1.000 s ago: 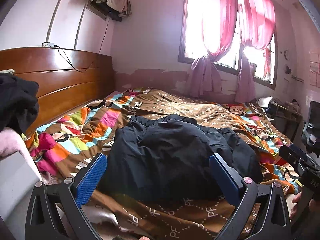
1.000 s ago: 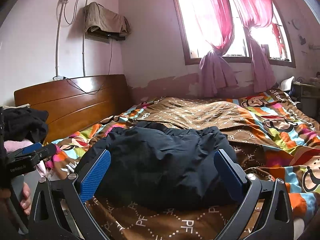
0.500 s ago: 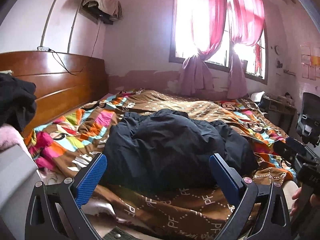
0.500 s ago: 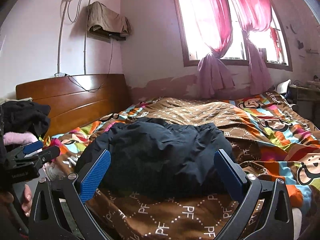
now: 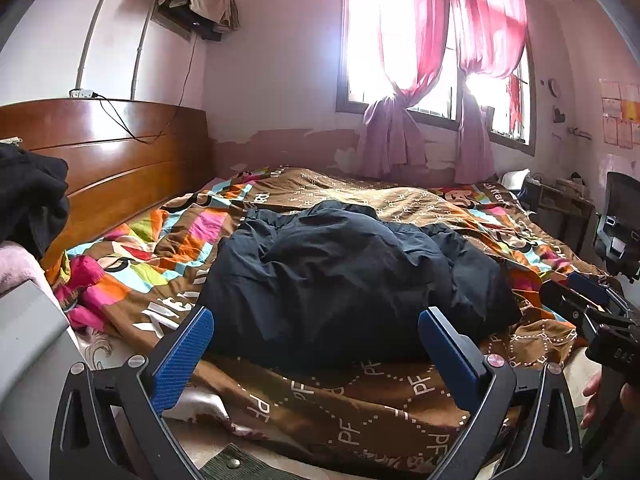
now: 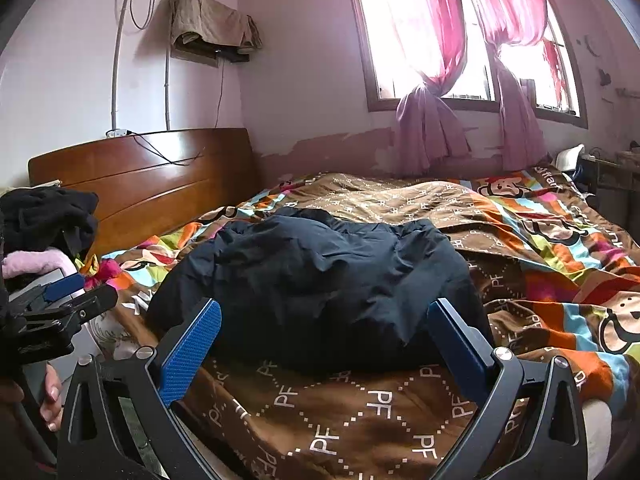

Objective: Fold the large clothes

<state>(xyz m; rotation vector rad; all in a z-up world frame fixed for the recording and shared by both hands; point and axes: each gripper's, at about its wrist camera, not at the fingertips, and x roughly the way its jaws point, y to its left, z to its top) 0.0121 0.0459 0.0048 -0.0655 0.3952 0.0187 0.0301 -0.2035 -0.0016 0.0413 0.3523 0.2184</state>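
A dark navy padded jacket (image 5: 344, 276) lies in a rumpled heap on the bed's brown patterned quilt (image 5: 360, 412); it also shows in the right wrist view (image 6: 320, 288). My left gripper (image 5: 316, 344) is open and empty, held off the bed's near edge, short of the jacket. My right gripper (image 6: 324, 340) is open and empty too, at about the same distance from the jacket. Each gripper shows at the edge of the other's view: the right one (image 5: 592, 312), the left one (image 6: 64, 304).
A wooden headboard (image 5: 120, 160) stands at the left, with dark and pink clothes (image 5: 28, 208) piled near it. A window with pink curtains (image 5: 420, 60) is behind the bed. A black chair (image 5: 620, 220) and cluttered desk stand at the right.
Both grippers have drawn back and lowered a little from the bed, so more of the quilt's near edge shows. The jacket has not moved. Both stay open.
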